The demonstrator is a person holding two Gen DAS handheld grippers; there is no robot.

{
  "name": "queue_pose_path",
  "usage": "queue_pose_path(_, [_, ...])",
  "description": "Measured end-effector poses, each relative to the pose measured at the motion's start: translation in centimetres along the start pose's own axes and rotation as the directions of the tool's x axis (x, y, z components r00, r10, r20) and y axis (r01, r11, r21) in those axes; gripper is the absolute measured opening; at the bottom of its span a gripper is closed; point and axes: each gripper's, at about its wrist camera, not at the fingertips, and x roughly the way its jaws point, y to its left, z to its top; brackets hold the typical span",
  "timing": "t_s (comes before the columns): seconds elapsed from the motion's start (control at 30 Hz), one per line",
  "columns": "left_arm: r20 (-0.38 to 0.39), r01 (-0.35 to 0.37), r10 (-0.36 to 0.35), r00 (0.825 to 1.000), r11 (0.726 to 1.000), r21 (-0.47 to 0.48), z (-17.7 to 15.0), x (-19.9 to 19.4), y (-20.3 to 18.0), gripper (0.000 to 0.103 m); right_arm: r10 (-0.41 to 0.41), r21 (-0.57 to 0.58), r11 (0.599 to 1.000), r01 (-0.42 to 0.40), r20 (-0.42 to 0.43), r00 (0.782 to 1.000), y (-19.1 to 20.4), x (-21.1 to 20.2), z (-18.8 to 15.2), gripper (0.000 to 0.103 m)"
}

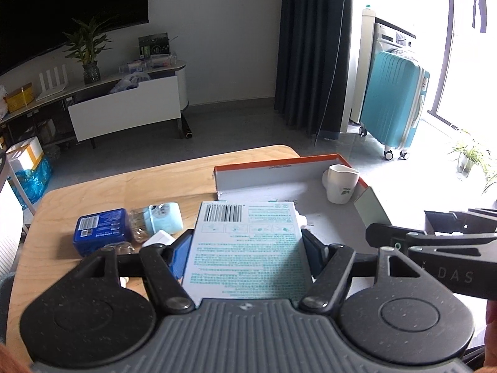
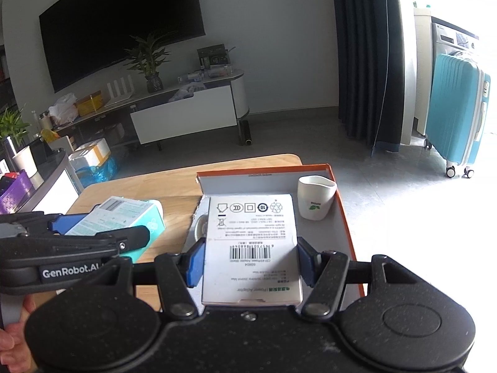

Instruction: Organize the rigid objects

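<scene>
The left tongs (image 1: 245, 255) gripped a teal-printed box (image 1: 245, 248) above the tabletop (image 1: 124, 186). The right tongs (image 2: 250, 261) gripped a white adapter box (image 2: 251, 248) over the orange-edged tray (image 2: 344, 217), where a white cup (image 2: 315, 197) stood in the far corner.

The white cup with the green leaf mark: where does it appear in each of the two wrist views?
Left wrist view: the white cup stands right of centre, in the far right corner of the orange-edged tray.
Right wrist view: the cup is right of centre, in the same tray corner.
Shared landmark: the turquoise suitcase at the right.
</scene>
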Motion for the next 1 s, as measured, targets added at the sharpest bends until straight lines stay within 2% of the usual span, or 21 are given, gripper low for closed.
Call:
queue_pose_path(0.4, [-0.022, 0.029, -0.029, 0.999, 1.000, 0.006, 0.1, 1.3, -1.8, 0.071, -0.028, 0.001, 1.000, 0.028, -0.010, 1.000, -1.5, 0.5, 0.0, 0.071])
queue_pose_path(1.0, [-0.051, 0.030, -0.030, 0.998, 1.000, 0.006, 0.0, 2.9, -3.2, 0.071, -0.064, -0.004, 0.998, 0.064, -0.032, 0.997, -3.1, 2.1, 0.3, 0.071])
